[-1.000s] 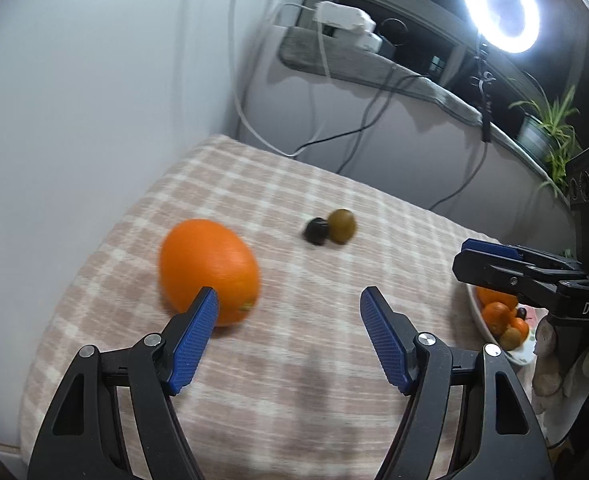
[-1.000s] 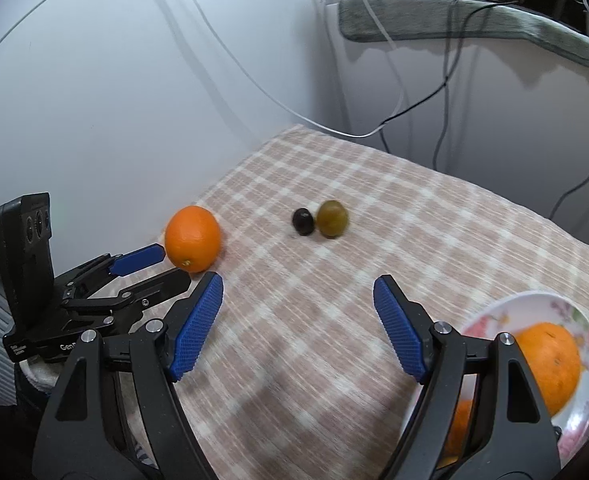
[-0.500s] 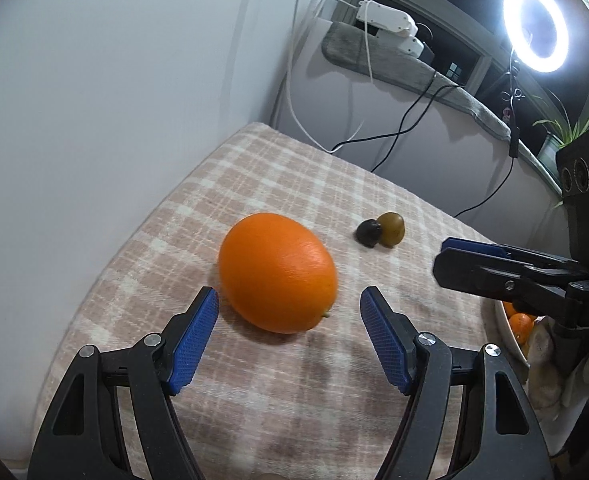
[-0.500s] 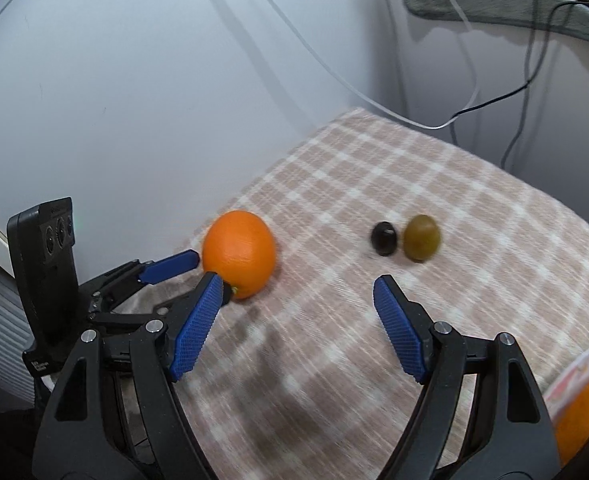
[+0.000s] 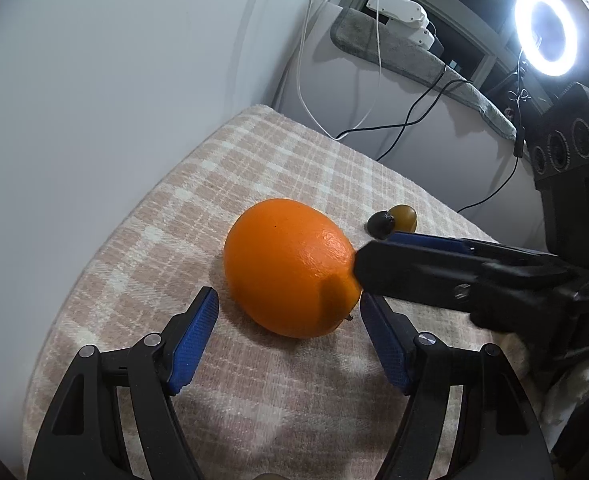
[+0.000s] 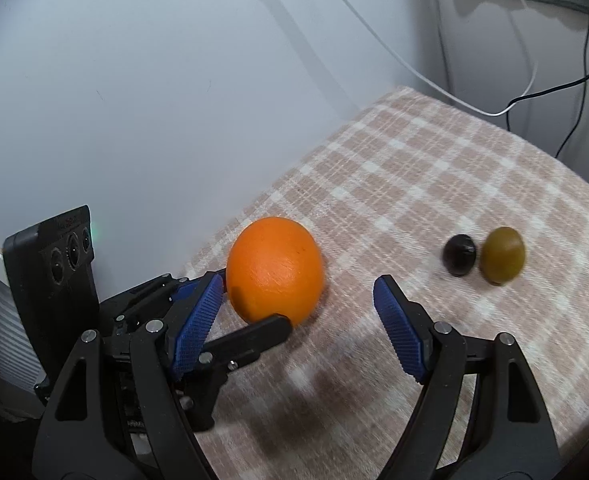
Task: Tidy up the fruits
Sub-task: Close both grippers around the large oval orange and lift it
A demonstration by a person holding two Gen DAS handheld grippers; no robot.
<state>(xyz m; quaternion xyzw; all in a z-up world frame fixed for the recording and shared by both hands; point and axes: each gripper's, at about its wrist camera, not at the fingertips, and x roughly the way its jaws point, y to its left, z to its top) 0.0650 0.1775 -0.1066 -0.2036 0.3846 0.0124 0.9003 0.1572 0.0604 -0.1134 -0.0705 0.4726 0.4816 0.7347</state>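
Orange (image 5: 290,268) nearer, left claw (image 5: 288,312) agape

"DAS" on the right gripper (image 5: 368,258)

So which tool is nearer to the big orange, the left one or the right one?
Left. The left tool stands open with the orange just ahead, between its fingertips, not gripped. The right tool is also open, close beside the orange, which sits toward its left finger.
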